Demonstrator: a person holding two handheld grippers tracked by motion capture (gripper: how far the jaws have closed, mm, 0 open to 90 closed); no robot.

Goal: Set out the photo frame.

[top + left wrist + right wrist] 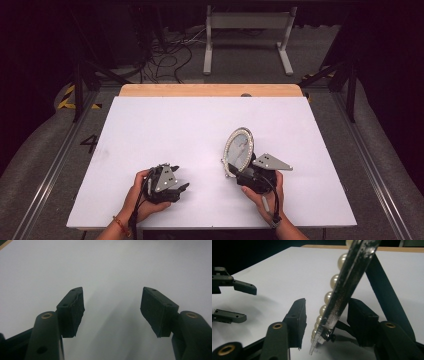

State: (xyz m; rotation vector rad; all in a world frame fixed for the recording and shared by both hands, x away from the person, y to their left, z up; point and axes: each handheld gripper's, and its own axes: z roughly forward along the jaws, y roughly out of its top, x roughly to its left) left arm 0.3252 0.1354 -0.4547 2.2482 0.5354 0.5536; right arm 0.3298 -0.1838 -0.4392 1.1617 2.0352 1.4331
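Near the table's (150, 120) front edge, right of centre, the oval pearl-rimmed mirror (238, 148) stands tilted between the right gripper's (325, 322) parted jaws, untouched; the left gripper (112, 310) gapes empty.

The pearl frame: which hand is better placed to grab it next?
The right. Its tool already has the pearl frame standing between its open jaws, with gaps on both sides. The left tool sits apart on the white table, jaws open around nothing.
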